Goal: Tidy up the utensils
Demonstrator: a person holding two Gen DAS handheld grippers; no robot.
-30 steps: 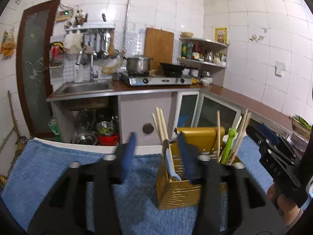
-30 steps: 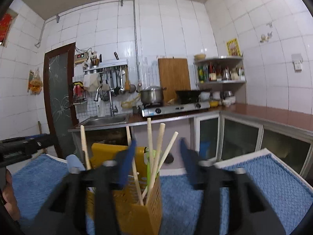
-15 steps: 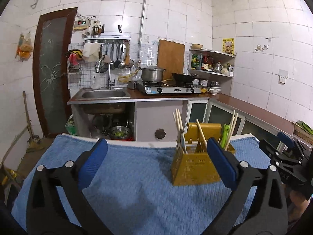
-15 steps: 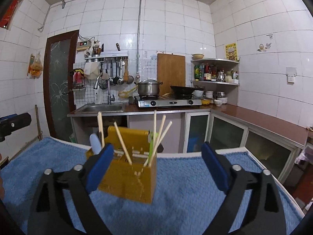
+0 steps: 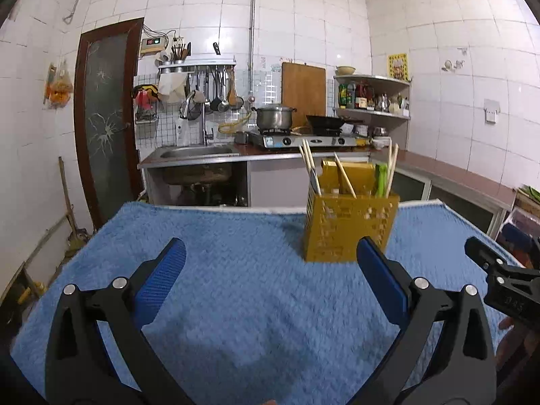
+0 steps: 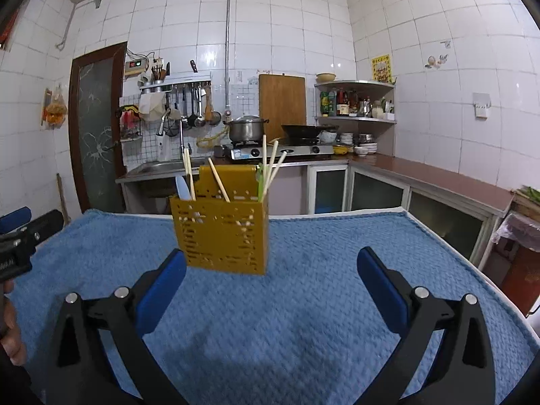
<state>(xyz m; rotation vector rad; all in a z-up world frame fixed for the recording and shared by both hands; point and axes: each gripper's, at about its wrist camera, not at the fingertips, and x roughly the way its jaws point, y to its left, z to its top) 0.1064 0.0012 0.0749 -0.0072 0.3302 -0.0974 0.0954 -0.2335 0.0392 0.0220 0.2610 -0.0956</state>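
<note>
A yellow perforated utensil holder (image 5: 349, 226) stands upright on the blue towel (image 5: 243, 290); it also shows in the right wrist view (image 6: 221, 236). Wooden chopsticks (image 5: 344, 174), a pale blue spoon (image 6: 182, 187) and a green utensil (image 5: 380, 175) stand in it. My left gripper (image 5: 270, 253) is open and empty, well short of the holder, which is ahead to its right. My right gripper (image 6: 271, 263) is open and empty, with the holder ahead to its left. The right gripper's tip (image 5: 496, 270) shows at the right edge of the left wrist view.
The towel covers a table whose far edge (image 6: 337, 211) faces a kitchen counter with a sink (image 5: 195, 151), a gas stove (image 5: 303, 140) with a pot, and a corner shelf (image 5: 371, 101). A brown door (image 5: 101, 118) stands at the left.
Both grippers have opened wide and pulled back from the holder, which now stands farther ahead. Their jaws were nearly shut close by the holder a second ago.
</note>
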